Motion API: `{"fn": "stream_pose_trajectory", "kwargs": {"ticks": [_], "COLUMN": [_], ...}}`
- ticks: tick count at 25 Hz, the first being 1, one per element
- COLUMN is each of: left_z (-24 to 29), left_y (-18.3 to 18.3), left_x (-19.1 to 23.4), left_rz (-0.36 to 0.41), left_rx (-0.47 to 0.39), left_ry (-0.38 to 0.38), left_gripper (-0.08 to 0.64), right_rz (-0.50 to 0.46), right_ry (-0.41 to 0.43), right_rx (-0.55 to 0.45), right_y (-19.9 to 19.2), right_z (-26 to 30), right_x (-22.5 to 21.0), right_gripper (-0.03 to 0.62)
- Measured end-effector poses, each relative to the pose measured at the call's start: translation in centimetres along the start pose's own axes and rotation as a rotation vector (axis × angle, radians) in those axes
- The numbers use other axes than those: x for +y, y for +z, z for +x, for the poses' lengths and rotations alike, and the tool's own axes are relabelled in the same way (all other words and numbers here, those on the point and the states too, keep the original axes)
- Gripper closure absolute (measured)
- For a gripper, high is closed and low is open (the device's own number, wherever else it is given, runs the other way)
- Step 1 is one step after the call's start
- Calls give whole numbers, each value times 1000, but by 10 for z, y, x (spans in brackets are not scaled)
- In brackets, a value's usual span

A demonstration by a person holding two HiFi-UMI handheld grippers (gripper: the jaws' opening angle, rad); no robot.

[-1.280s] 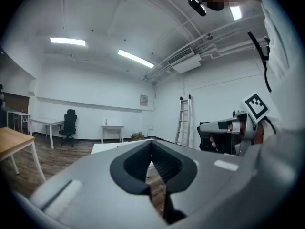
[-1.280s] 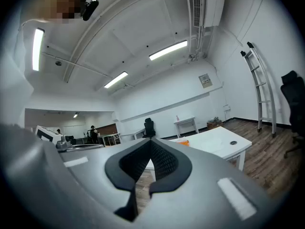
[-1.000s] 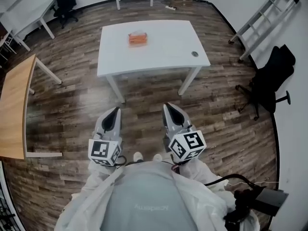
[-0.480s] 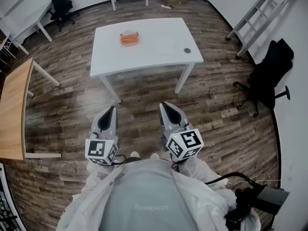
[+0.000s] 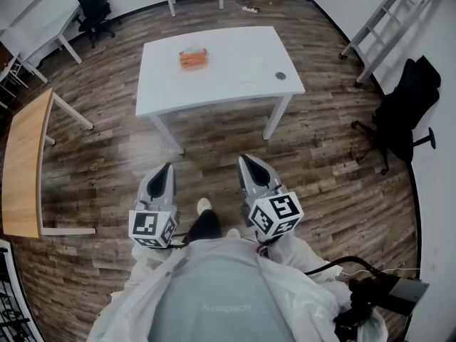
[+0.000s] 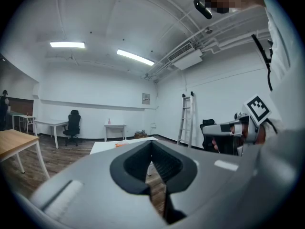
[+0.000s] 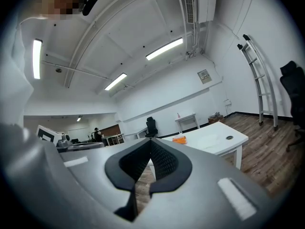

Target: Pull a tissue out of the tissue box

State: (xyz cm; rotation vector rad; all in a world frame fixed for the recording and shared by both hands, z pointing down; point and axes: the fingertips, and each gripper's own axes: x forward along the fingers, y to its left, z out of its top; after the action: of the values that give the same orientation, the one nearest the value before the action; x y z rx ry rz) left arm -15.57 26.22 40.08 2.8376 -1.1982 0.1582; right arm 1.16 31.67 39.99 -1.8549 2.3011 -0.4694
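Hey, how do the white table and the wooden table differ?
The white table has a white top; the wooden table has a light wood top. The white table stands ahead of the person and bears an orange tissue box; the wooden table stands off to the left. Both have white legs.

Orange tissue box (image 5: 193,58) flat on white table (image 5: 235,84), far-left area.

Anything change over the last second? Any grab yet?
One foot has stepped forward toward the white table, so the person is walking up to it. Nothing was taken hold of or let go. The left tongs and right tongs stay shut and empty, and the orange tissue box is untouched on the table.
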Motion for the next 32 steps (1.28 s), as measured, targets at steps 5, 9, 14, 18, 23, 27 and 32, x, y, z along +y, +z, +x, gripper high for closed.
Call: {"fn": "stream_pose_trajectory", "kwargs": {"ticks": [5, 9, 14, 18, 23, 27, 32], "left_z": [18, 36, 56, 68, 84, 97, 111], "left_y": [-5, -6, -2, -4, -5, -2, -6], "left_x": [8, 19, 31, 41, 60, 77, 92], "left_rz": [-7, -6, 7, -4, -7, -4, -8], "left_rx": [5, 13, 14, 19, 20, 18, 24], "left_ry": [-18, -40, -57, -62, -65, -67, -81], "left_gripper": [560, 560, 560, 560, 560, 560, 560], "right_rz": [4, 5, -4, -1, -7, -11, -16], "right_ry": [-12, -27, -30, -33, -38, -39, -51], "right_rx": [12, 12, 14, 25, 29, 27, 39], "right_y": [-4, 0, 5, 4, 7, 10, 5], "right_z": [13, 32, 56, 74, 99, 118, 137], "right_x": [-8, -12, -14, -16, -18, -17, -17], "right_gripper": [592, 592, 592, 592, 592, 592, 592]}}
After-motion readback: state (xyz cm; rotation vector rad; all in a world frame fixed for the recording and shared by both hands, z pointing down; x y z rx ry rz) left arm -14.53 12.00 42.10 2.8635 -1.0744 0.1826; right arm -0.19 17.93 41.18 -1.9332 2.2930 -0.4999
